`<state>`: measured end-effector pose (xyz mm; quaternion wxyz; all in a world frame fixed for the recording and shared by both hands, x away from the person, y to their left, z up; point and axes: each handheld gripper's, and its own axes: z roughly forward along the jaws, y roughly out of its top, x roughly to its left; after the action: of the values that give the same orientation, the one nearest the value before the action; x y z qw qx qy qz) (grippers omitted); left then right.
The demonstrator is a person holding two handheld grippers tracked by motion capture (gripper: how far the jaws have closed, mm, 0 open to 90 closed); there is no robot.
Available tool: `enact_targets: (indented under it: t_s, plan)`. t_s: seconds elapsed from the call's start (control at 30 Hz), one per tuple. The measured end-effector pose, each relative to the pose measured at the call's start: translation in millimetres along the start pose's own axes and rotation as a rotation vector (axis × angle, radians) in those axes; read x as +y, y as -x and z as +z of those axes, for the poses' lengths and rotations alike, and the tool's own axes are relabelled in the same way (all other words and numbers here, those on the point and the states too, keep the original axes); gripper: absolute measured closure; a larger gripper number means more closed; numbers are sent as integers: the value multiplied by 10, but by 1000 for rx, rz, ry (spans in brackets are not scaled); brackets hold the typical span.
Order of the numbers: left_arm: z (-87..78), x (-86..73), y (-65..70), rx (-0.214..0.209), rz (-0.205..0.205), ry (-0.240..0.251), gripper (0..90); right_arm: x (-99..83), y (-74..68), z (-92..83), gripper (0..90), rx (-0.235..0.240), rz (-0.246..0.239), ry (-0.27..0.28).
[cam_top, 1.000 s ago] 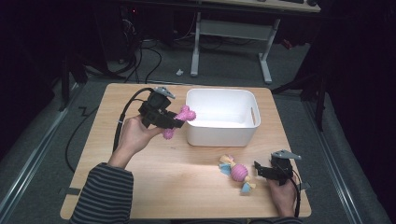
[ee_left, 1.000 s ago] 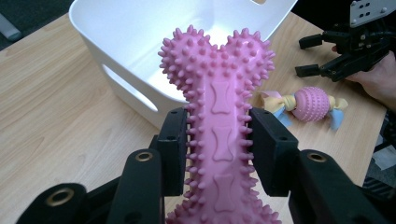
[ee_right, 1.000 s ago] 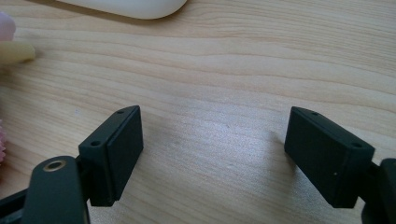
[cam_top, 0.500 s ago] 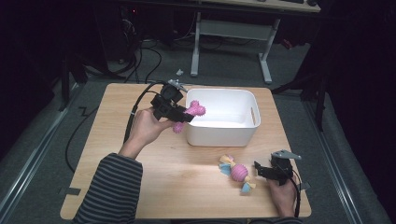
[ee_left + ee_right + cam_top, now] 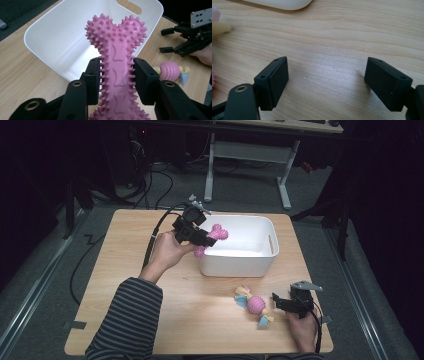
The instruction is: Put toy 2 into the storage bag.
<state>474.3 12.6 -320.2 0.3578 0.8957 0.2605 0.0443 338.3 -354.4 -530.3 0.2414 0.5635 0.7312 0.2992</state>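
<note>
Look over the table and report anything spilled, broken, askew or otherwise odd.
Nothing stands out. The left gripper holds the pink spiky bone toy at the white bin rim; the pink ball toy lies on the table beside the open right gripper.

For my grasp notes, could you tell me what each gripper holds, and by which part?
The left gripper clamps the pink spiky bone toy by its shaft; the right gripper holds nothing.
</note>
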Motion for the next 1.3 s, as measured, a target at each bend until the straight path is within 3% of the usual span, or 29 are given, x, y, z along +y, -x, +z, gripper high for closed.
enact_targets:
  t_s: [0.47, 0.6, 1.07, 1.3]
  plan:
    - [392, 152, -68, 0, -13, -21, 597, 0, -1, 0, 194, 1, 0, 0]
    - [456, 190, -79, 11, -9, -35, 598, 0, -1, 0, 194, 1, 0, 0]
    - [662, 245, -111, 27, -1, -16, 597, 0, -1, 0, 194, 1, -1, 0]
    - [750, 244, -107, 47, 12, -48, 596, 0, 0, 0, 194, 2, -1, 0]
